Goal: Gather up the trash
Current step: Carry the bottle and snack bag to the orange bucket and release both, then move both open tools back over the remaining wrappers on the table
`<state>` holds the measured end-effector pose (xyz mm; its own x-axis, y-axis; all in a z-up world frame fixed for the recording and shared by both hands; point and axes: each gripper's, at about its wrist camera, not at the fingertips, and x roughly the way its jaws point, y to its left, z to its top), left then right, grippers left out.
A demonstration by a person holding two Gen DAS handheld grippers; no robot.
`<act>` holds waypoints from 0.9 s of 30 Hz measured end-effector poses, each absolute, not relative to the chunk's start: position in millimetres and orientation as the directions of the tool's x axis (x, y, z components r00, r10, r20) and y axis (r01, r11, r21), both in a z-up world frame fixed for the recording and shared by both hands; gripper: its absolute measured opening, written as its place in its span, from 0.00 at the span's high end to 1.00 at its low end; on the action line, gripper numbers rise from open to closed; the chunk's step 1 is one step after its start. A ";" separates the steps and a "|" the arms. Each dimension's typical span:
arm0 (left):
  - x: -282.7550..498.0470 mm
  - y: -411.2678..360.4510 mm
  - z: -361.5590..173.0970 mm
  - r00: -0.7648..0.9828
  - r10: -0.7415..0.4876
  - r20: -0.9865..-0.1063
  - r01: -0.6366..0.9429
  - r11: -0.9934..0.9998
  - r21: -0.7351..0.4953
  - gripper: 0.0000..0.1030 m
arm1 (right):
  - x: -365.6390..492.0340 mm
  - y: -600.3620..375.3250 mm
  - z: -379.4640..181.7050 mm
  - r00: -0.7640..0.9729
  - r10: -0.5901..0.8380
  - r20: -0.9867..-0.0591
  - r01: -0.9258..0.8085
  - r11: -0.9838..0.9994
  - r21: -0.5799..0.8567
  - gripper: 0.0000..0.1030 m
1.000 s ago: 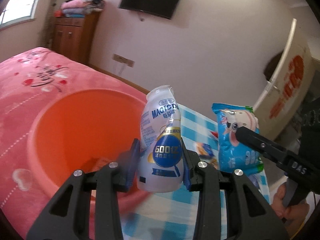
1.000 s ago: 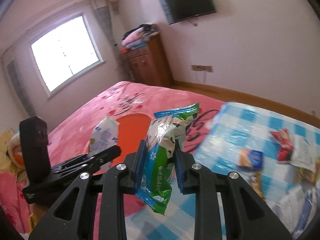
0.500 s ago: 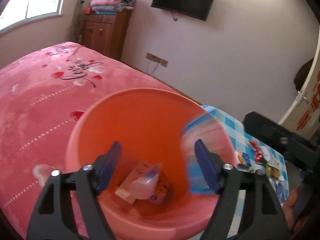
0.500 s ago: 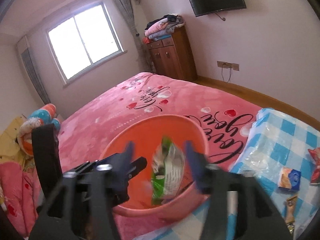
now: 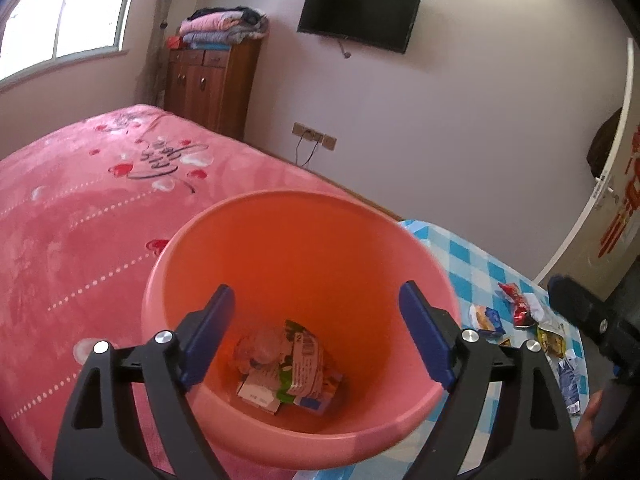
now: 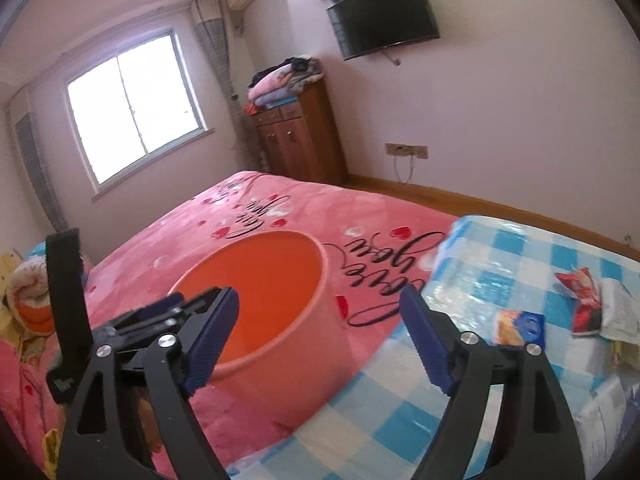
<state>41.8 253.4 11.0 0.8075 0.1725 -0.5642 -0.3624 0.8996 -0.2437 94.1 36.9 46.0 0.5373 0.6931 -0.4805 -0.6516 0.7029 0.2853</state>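
**Both grippers spread wide at the orange bin, trash lying at its bottom**

The left gripper (image 5: 316, 336) hangs over the mouth of the orange bin (image 5: 248, 248), pointing down into it. Its jaws have just been opening and now stand wide apart with nothing between them. Straight below the gap, on the bin's floor, lies a heap of trash: a green and white snack packet (image 5: 298, 364) on top, a pale plastic bottle (image 5: 256, 350) just to its left, touching it, and flat cartons or wrappers underneath that are too jumbled to tell apart.

The right gripper (image 6: 318, 338) is nearer the viewer and to the right of the bin (image 6: 288, 344), with the bin's rim lying behind its left finger. Its jaws too have just been opening and stand wide, empty. In this view the left gripper's black body (image 6: 68, 312) shows at the near left, beside the bin.

The bin sits on a pink bedspread (image 5: 80, 208) printed with hearts and script. To its right spreads a blue and white checked cloth (image 6: 500, 264), touching or just beside the bin's base. More trash lies on that cloth, well apart from both grippers: a blue and orange packet (image 6: 520, 326), and farther right a red wrapper (image 6: 582, 296) against crumpled white paper (image 6: 618, 312).
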 end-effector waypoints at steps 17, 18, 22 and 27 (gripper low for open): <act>38.4 196.9 18.0 0.846 0.092 -0.525 -0.245 0.942 -0.229 0.14 | 74.7 -46.3 19.6 0.692 0.548 -0.470 -0.513 0.831 0.215 0.14; 38.9 193.7 17.0 0.845 0.086 -0.528 -0.239 0.943 -0.229 0.14 | 74.0 -51.8 17.9 0.699 0.539 -0.471 -0.502 0.838 0.215 0.14; 42.4 178.2 12.8 0.836 0.051 -0.546 -0.212 0.948 -0.236 0.14 | 71.6 -70.7 11.2 0.713 0.520 -0.471 -0.471 0.852 0.229 0.14; 44.3 159.2 10.7 0.831 0.016 -0.557 -0.176 0.956 -0.235 0.14 | 67.3 -90.8 5.0 0.733 0.498 -0.465 -0.441 0.867 0.233 0.14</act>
<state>44.3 159.2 10.7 0.8305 0.0157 -0.5568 -0.1755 0.9560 -0.2349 67.3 -90.8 5.0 0.7326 0.4976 -0.4645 -0.4409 0.8668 0.2331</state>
